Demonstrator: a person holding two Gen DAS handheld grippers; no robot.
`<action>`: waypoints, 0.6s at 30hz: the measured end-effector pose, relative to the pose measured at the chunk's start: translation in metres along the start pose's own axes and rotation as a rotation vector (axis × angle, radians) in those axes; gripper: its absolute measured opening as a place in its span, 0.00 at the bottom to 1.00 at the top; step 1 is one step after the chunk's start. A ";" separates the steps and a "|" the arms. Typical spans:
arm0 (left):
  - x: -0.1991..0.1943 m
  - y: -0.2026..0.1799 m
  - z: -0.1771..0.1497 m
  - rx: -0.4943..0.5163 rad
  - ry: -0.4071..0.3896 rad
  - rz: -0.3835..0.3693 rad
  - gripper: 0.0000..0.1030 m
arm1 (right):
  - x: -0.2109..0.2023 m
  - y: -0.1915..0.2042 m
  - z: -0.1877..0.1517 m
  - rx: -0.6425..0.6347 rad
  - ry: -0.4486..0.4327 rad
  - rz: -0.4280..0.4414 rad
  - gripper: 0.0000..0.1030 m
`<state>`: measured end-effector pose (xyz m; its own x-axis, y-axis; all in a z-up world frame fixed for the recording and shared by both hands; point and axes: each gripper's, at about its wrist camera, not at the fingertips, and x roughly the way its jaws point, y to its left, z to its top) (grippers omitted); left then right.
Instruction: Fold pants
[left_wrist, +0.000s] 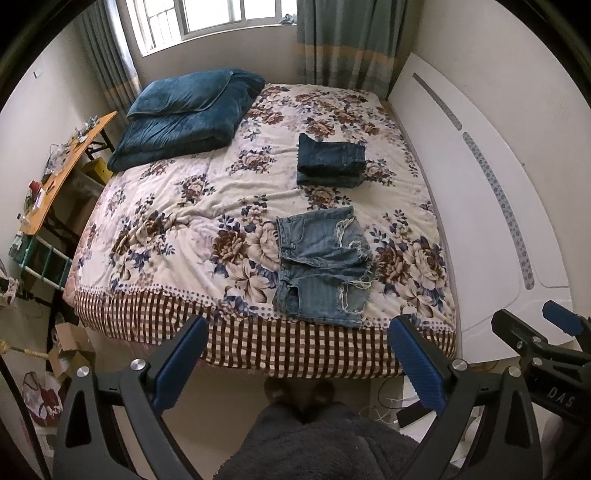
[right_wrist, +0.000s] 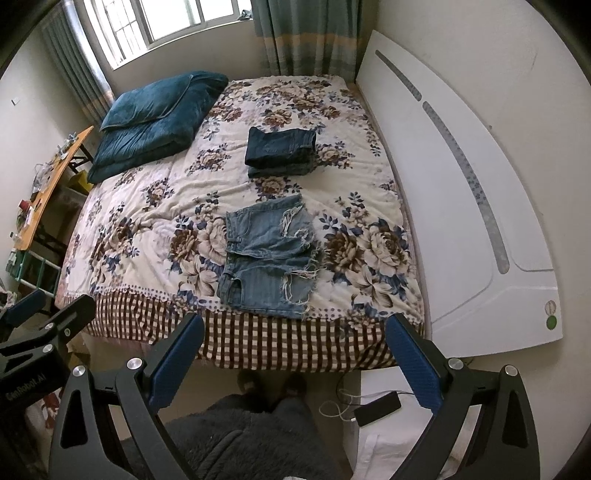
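Note:
Light blue frayed denim shorts (left_wrist: 322, 266) lie flat near the front edge of the floral bed (left_wrist: 177, 206), waistband to the left; they also show in the right wrist view (right_wrist: 266, 254). A folded pile of dark blue jeans (left_wrist: 330, 159) sits further back on the bed, also seen in the right wrist view (right_wrist: 280, 150). My left gripper (left_wrist: 297, 363) is open and empty, held off the bed's front edge, short of the shorts. My right gripper (right_wrist: 293, 360) is open and empty, likewise in front of the bed, and shows at the right in the left wrist view (left_wrist: 532, 328).
A folded teal quilt (left_wrist: 188, 114) lies at the bed's back left. A white headboard (left_wrist: 480, 206) runs along the right. A cluttered wooden table (left_wrist: 62, 170) stands at the left. A phone with cable (right_wrist: 376, 408) lies on a white stand. The person's legs (right_wrist: 236, 435) stand below.

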<state>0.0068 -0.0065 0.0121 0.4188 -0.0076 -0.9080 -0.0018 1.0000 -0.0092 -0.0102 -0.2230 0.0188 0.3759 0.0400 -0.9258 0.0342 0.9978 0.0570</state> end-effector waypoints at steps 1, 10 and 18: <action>0.003 -0.001 0.001 -0.007 0.004 0.000 0.97 | 0.005 -0.001 0.003 0.000 0.003 0.004 0.97; 0.072 0.005 0.048 0.002 -0.103 0.093 0.97 | 0.098 -0.015 0.054 0.040 -0.024 0.109 0.97; 0.237 0.042 0.135 -0.025 0.018 0.117 0.97 | 0.286 -0.010 0.148 0.086 0.076 0.129 0.97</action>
<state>0.2285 0.0341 -0.1471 0.3981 0.1085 -0.9109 -0.0720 0.9936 0.0869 0.2338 -0.2295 -0.1911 0.3112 0.1745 -0.9342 0.0702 0.9761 0.2057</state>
